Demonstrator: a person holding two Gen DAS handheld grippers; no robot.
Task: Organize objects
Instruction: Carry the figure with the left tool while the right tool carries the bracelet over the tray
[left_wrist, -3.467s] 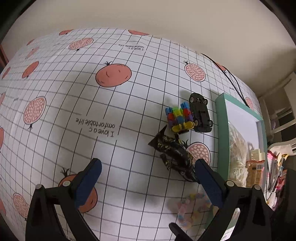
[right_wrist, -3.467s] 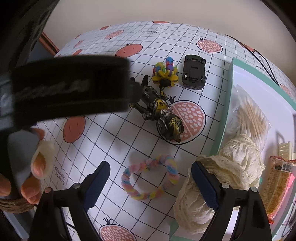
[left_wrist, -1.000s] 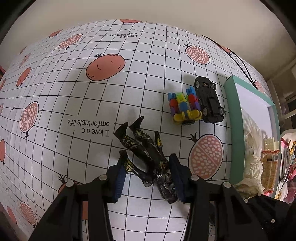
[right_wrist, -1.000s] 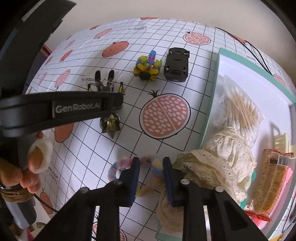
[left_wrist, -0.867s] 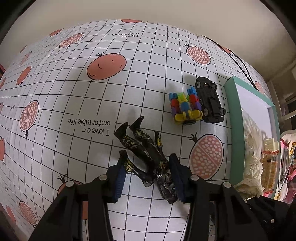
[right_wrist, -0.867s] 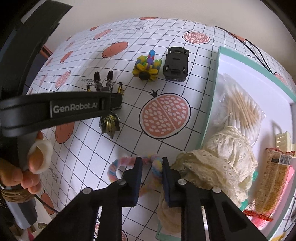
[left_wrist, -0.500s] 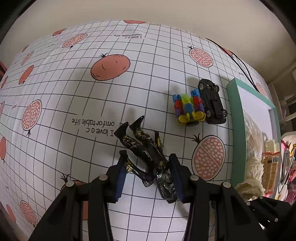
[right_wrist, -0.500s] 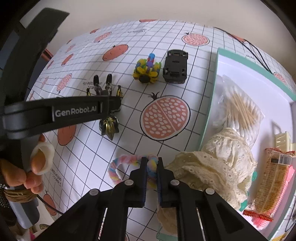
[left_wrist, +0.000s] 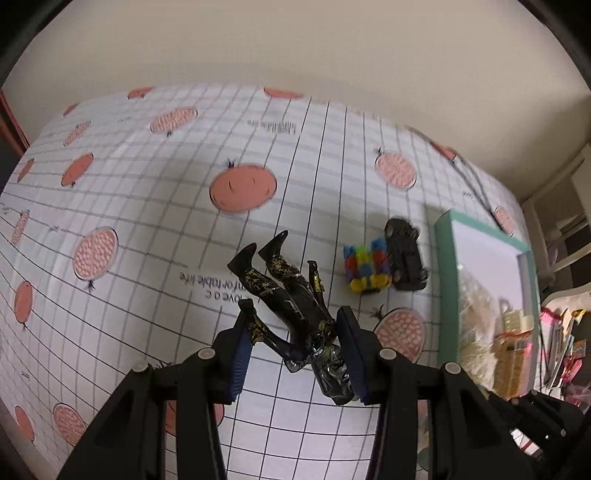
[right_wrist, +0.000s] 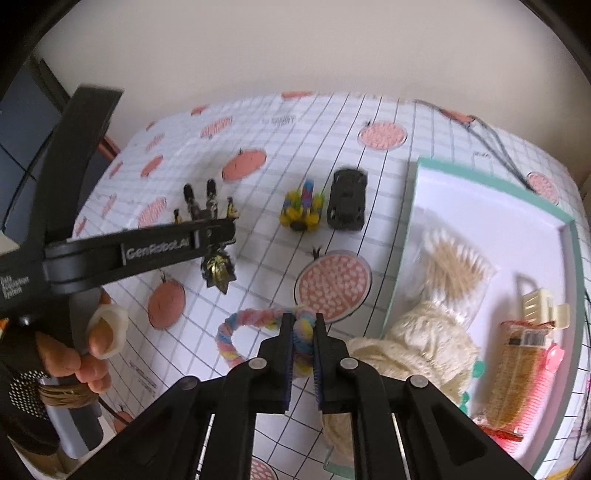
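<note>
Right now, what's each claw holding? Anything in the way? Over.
Left gripper shut on black-and-gold action figure. Right gripper shut on pastel braided ring. Nothing blocking either; toy car and block toy sit apart.

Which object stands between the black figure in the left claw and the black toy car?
The colourful block toy stands there, right beside the black toy car, with the black figure on its other side; the right wrist view shows this best.

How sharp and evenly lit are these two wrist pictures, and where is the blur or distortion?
Left wrist view: the black figure between the jaws is crisp, while the tablecloth grid, block toy and toy car smear with motion blur. Right wrist view: the pastel ring is sharp, the tray soft. Both: fisheye bends the grid lines, corners are dark, lighting is soft with faint shadows.
</note>
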